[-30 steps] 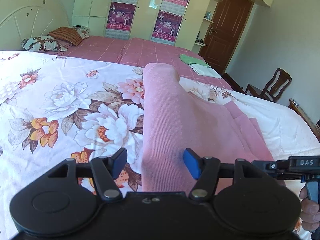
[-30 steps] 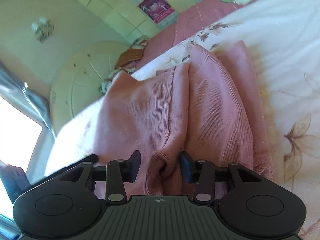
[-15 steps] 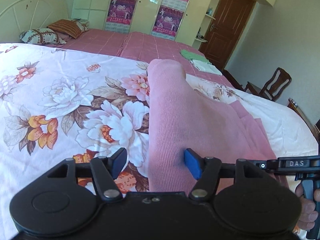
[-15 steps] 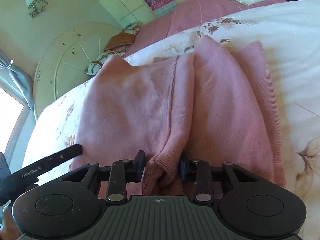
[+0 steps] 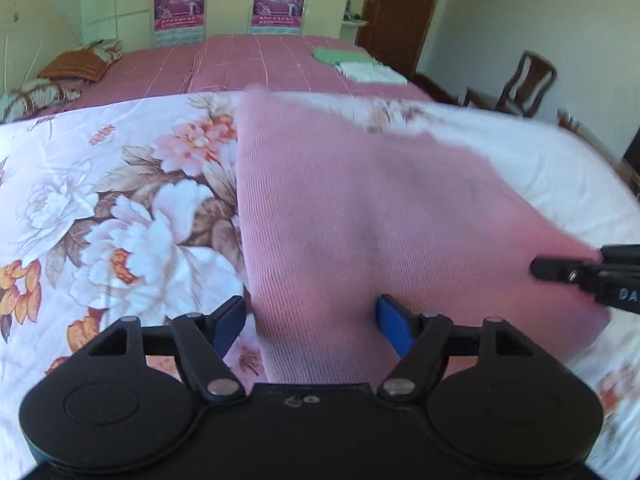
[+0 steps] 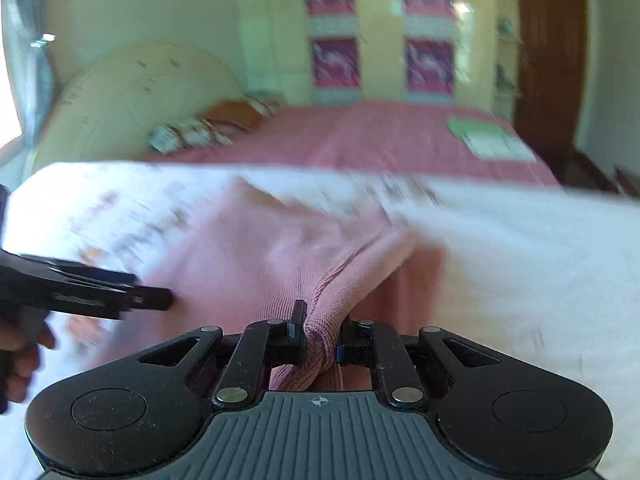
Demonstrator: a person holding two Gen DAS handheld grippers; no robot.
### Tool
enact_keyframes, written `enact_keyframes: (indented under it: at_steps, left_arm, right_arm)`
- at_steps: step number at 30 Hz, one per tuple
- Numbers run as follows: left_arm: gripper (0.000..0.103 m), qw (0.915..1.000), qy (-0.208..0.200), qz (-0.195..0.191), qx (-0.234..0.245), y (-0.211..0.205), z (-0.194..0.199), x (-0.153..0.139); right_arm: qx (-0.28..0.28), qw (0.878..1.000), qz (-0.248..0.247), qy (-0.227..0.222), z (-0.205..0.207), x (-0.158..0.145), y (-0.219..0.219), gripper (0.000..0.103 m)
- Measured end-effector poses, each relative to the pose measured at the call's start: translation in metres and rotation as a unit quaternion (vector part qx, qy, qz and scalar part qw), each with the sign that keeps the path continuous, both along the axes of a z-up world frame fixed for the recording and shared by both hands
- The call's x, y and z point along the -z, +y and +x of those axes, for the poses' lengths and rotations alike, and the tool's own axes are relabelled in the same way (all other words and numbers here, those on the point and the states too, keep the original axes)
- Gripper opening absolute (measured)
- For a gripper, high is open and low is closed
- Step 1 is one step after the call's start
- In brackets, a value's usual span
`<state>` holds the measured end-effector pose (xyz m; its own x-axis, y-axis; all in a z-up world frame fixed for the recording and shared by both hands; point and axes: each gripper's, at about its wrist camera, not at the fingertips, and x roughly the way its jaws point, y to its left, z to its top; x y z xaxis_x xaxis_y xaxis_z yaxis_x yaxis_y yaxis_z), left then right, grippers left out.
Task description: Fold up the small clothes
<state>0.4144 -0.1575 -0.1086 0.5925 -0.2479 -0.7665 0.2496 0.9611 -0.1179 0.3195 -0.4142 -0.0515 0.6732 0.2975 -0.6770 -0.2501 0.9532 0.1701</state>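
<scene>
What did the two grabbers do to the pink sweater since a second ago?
The right gripper was open around a bunched fold of the pink sweater; now its fingers are closing and pinch that fold, lifting it a little. The left gripper slid sideways along the sweater's edge and its fingers are opening, with cloth between them but not pinched. The sweater still lies on the floral sheet, and the folded clothes behind have not moved.

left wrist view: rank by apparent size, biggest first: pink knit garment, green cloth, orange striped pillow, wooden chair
1. pink knit garment, largest by far, though it lies nearest the camera.
2-4. orange striped pillow, wooden chair and green cloth: all small, far back and much alike; not ranked.
</scene>
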Motion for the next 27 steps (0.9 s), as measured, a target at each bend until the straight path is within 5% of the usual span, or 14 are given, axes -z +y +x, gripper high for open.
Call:
enact_keyframes:
  at_steps: [2, 4, 6, 11, 16, 17, 18, 19, 21, 24, 27]
  left_arm:
    - [0.069, 0.9998, -0.003, -0.017, 0.002, 0.006, -0.003, -0.002]
    - [0.069, 0.9993, -0.027, -0.025, -0.001, 0.017, -0.008, -0.011]
    - [0.066, 0.9982, -0.046, -0.039, -0.005, 0.029, -0.006, -0.018]
    - [0.065, 0.9962, -0.036, -0.069, -0.040, 0.047, 0.028, -0.017]
    - [0.069, 0.9955, -0.017, -0.082, -0.044, 0.052, 0.047, -0.004]
    - [0.071, 0.9953, -0.014, -0.084, -0.046, 0.052, 0.048, -0.001]
    - [0.071, 0.9949, -0.013, -0.089, -0.046, 0.053, 0.048, 0.000]
    - [0.070, 0.9946, -0.011, -0.092, -0.047, 0.054, 0.049, 0.001]
    - [0.058, 0.9940, -0.013, -0.103, -0.036, 0.052, 0.047, -0.005]
    - [0.058, 0.9962, -0.015, -0.085, 0.001, 0.033, 0.048, -0.012]
    - [0.067, 0.9982, 0.016, -0.055, 0.019, 0.007, 0.059, 0.002]
  right_arm:
    - [-0.003, 0.997, 0.046, 0.069, 0.012, 0.033, -0.012, 0.012]
    - [0.007, 0.996, 0.079, 0.050, 0.008, 0.030, -0.022, 0.018]
    - [0.032, 0.993, 0.109, 0.029, 0.006, 0.020, -0.037, 0.041]
    - [0.082, 0.981, 0.173, 0.037, 0.046, 0.021, -0.065, 0.041]
    - [0.077, 0.982, 0.163, 0.048, 0.083, 0.025, -0.063, 0.040]
    - [0.068, 0.985, 0.153, 0.047, 0.083, 0.025, -0.060, 0.038]
    - [0.061, 0.987, 0.142, 0.047, 0.085, 0.026, -0.055, 0.017]
    - [0.053, 0.990, 0.125, 0.045, 0.085, 0.027, -0.050, 0.009]
    - [0.049, 0.993, 0.103, 0.022, 0.080, 0.025, -0.046, 0.008]
    - [0.047, 0.994, 0.100, -0.016, 0.066, 0.012, -0.052, 0.007]
    - [0.056, 0.996, 0.075, 0.003, 0.075, 0.022, -0.056, 0.004]
